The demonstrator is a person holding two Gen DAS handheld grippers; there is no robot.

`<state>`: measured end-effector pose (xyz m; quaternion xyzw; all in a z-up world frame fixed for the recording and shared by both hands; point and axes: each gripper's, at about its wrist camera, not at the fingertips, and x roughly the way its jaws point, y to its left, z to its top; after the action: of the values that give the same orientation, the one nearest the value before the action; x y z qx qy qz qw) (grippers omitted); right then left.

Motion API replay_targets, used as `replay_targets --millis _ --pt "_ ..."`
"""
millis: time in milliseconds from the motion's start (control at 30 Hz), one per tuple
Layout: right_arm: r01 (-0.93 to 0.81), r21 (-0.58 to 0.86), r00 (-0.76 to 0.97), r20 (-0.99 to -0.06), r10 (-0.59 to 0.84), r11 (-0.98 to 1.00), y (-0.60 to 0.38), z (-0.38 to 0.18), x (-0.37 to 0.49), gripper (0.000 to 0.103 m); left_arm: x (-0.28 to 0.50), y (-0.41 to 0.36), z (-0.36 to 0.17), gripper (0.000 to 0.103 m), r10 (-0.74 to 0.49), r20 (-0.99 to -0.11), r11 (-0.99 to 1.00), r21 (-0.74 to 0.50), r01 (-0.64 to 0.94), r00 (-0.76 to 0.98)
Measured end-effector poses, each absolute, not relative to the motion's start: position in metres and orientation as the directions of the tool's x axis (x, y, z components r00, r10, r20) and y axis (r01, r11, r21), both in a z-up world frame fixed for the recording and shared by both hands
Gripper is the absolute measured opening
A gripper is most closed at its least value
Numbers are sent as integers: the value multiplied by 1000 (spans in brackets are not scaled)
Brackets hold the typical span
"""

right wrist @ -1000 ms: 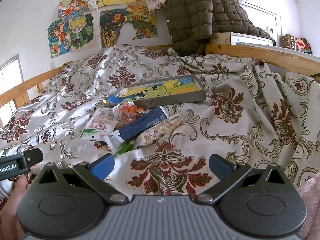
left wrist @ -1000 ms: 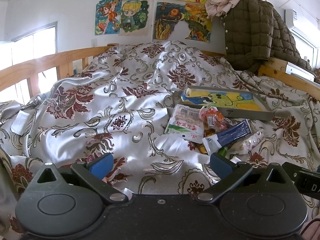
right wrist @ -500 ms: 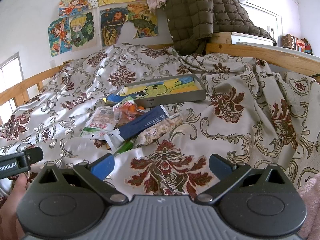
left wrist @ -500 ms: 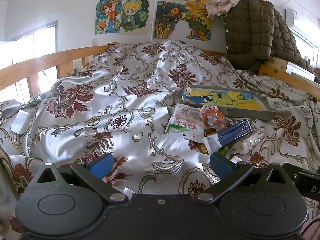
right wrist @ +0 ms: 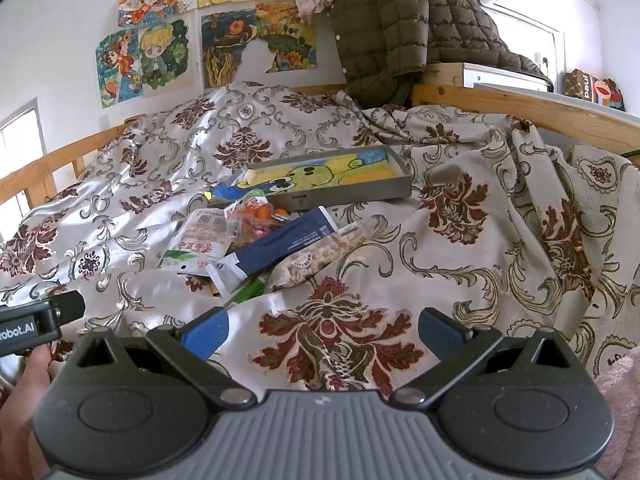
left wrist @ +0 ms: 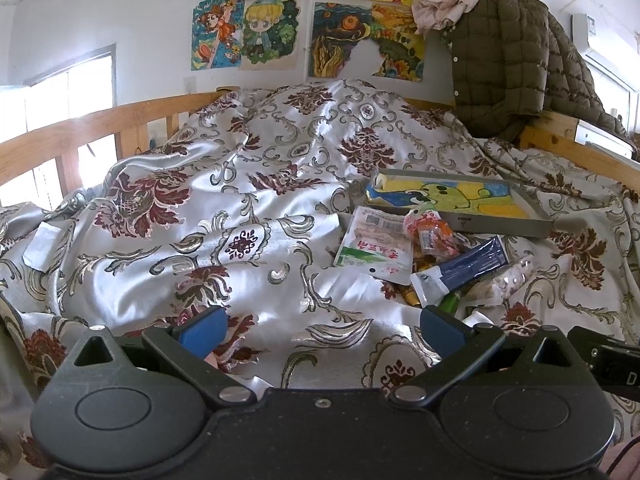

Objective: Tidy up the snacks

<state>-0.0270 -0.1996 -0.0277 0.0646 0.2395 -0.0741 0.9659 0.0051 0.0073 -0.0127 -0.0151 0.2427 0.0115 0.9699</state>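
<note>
Snacks heaped beside the tray on the bed

We hold both the left hand-held gripper (left wrist: pixel 320 330) and right hand-held gripper (right wrist: pixel 320 328) spread apart, empty; the snack pile (right wrist: pixel 256 240) lies mid-frame, touching the tray (right wrist: pixel 352 194).

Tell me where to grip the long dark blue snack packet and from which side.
Probably pinch the dark blue packet across its narrow width near the white sealed end, coming from above with the right gripper: it lies flat, topmost on the pile, that end nearest.

Snacks (right wrist: pixel 256 240) before tray (right wrist: pixel 360 196), apparently touching
</note>
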Motion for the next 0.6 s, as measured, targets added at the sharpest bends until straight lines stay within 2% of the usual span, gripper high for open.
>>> replay_targets --millis 400,600 --pt "207 86 866 -479 -141 975 -202 -9 -24 103 11 1 -8 102 33 -490 999 20 -26 871" --pt "237 74 830 -533 -163 969 -206 -2 -11 103 23 -4 -5 102 39 -506 998 64 -8 862"
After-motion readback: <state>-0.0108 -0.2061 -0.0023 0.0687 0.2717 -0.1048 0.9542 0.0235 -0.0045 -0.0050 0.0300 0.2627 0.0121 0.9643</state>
